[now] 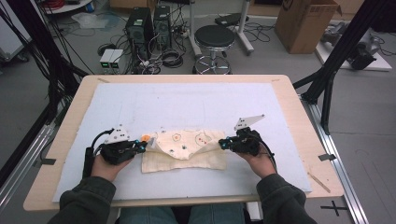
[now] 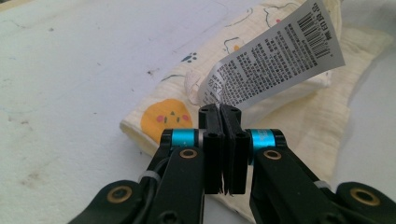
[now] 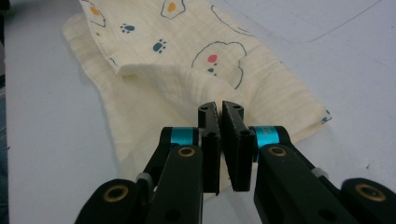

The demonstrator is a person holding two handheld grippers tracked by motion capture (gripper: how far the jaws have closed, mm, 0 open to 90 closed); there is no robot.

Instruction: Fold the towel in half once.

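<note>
Both hands at the near edge of the table (image 1: 70, 135), one gripper each, set at either end of a cream printed cloth (image 1: 187, 151) lying on the white mat (image 1: 196, 105).

Left gripper (image 1: 148, 144): jaws clenched on the cloth's left corner, right where the care label (image 2: 275, 60) is sewn in; the label stands up above the jaws in the left gripper view. Orange chick print just beside the pinch.

Right gripper (image 1: 221, 144): jaws clamped on a raised fold at the cloth's right corner; in the right gripper view the fabric bunches up into the pinch.

Progress, as judged: work in hand looks like folding the cloth. It is already doubled into a band, near edge flat on the mat, upper layer lifted and sagging between the two pinches, print side up. Left to do: carry the held corners across, lay the layer down square, release. Edges are not yet aligned; the upper layer sits skewed over the lower.

Obstructions: none on the mat. The label may get tucked inside the fold.

Beyond the table: a stool (image 1: 215, 39), two computer towers (image 1: 149, 25) with loose cables on the floor, a cardboard box (image 1: 306, 23) at far right, black frame struts at both sides.
</note>
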